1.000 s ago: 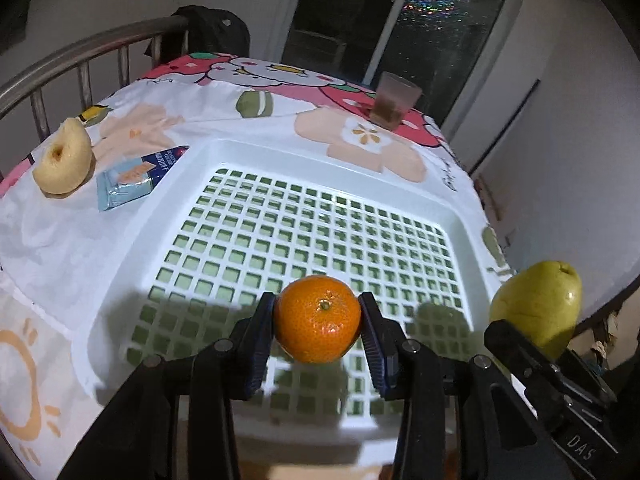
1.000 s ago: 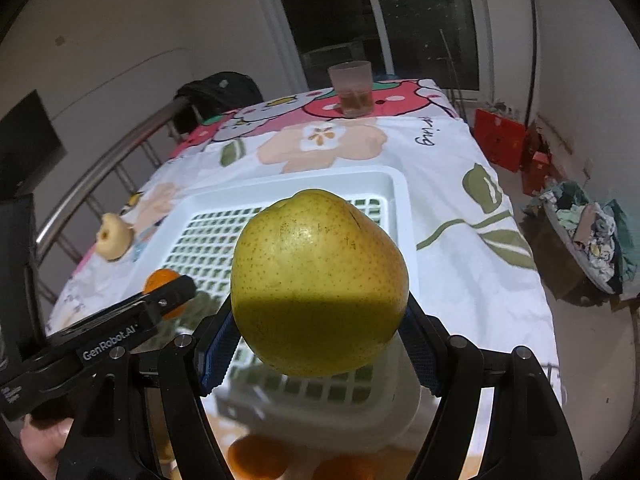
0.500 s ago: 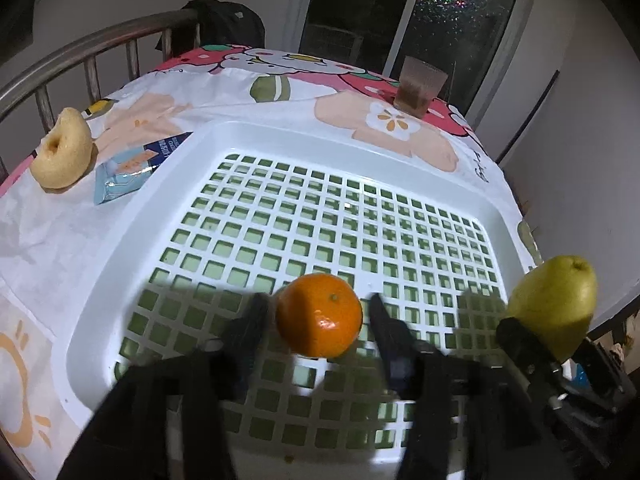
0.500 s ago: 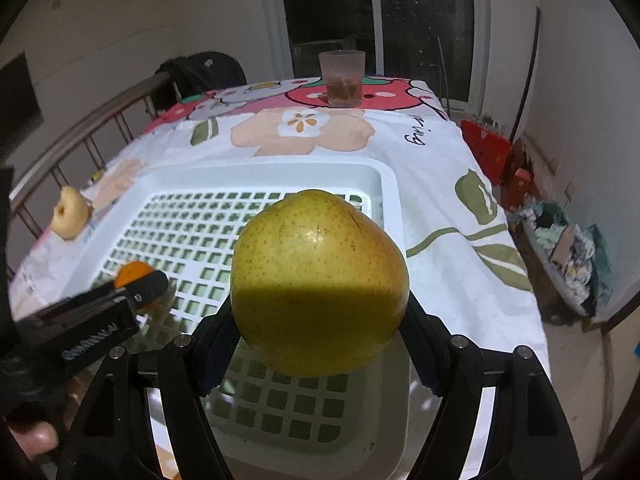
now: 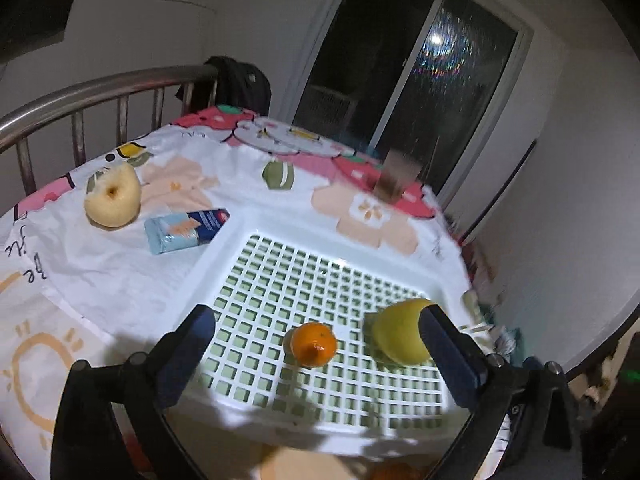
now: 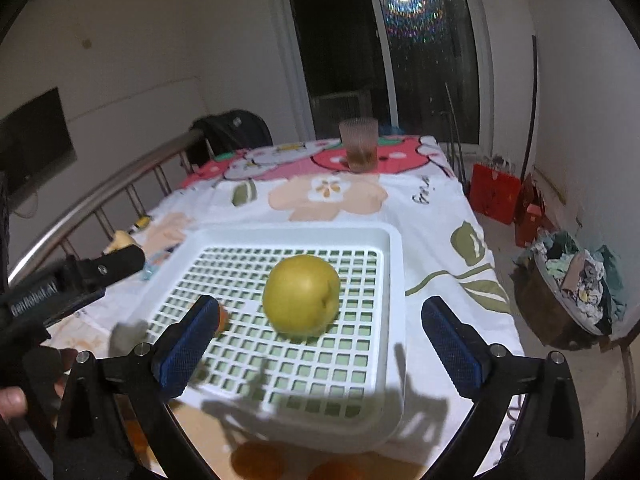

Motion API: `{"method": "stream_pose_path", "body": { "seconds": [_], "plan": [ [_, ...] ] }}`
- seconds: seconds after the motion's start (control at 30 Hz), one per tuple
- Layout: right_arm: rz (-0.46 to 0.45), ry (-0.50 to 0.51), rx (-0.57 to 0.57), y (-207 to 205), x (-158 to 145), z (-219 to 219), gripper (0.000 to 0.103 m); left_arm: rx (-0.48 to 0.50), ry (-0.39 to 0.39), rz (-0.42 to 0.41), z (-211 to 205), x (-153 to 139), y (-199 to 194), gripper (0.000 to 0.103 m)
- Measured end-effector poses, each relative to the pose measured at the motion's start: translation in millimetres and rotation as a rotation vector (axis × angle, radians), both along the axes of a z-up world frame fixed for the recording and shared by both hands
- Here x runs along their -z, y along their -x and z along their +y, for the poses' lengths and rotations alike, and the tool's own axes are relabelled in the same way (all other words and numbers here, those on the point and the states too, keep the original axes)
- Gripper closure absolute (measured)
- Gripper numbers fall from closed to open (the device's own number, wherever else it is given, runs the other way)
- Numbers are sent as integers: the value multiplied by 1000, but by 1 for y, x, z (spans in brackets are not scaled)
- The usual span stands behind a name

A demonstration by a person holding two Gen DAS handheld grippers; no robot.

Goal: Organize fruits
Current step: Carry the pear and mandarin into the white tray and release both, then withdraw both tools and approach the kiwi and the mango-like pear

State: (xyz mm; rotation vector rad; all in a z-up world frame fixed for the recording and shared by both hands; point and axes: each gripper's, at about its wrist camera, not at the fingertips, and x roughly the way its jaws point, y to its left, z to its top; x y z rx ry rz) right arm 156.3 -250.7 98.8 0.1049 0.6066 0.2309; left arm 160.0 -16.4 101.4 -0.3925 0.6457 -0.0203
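A white slotted basket [image 5: 240, 236] [image 6: 394, 272] sits on the flowered tablecloth. An orange [image 5: 313, 345] lies on the basket floor; in the right wrist view only its edge [image 6: 221, 319] shows behind a finger. A green pear [image 5: 400, 336] [image 6: 301, 295] lies in the basket to the right of the orange. My left gripper [image 5: 320, 354] is open and empty above the basket's near edge. My right gripper [image 6: 318, 340] is open and empty, pulled back from the pear. A pale peeled fruit [image 5: 113, 196] lies on the cloth at the left.
A blue snack packet [image 5: 184, 231] lies beside the basket's left rim. A plastic cup [image 6: 359, 149] stands at the table's far end. A metal railing [image 5: 80, 92] runs along the left. More oranges [image 6: 256, 460] show below the basket's near edge. Clutter [image 6: 572, 280] lies on the floor at right.
Both grippers opened. The orange and the pear left the fingers and now lie in the basket. Both grippers drew back and up.
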Motion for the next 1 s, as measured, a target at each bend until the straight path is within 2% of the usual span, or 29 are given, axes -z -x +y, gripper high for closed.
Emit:
{"method": "stream_pose_path", "body": {
  "seconds": [0.1,0.37,0.67,1.0],
  "plan": [
    [-46,-18,-7,20,-11,0,0,0,15,-46,7,-10,18,0],
    [-134,-29,-45,60,-30,6,0,24,-47,-145,14,-27,67,0],
    [-187,-27,-72,99,-41,5,0,67,-51,-192,20,-33,114,0],
    [-202,-24,-110,130,-47,3,0,111,-120,-218,14,-29,151,0]
  ]
}}
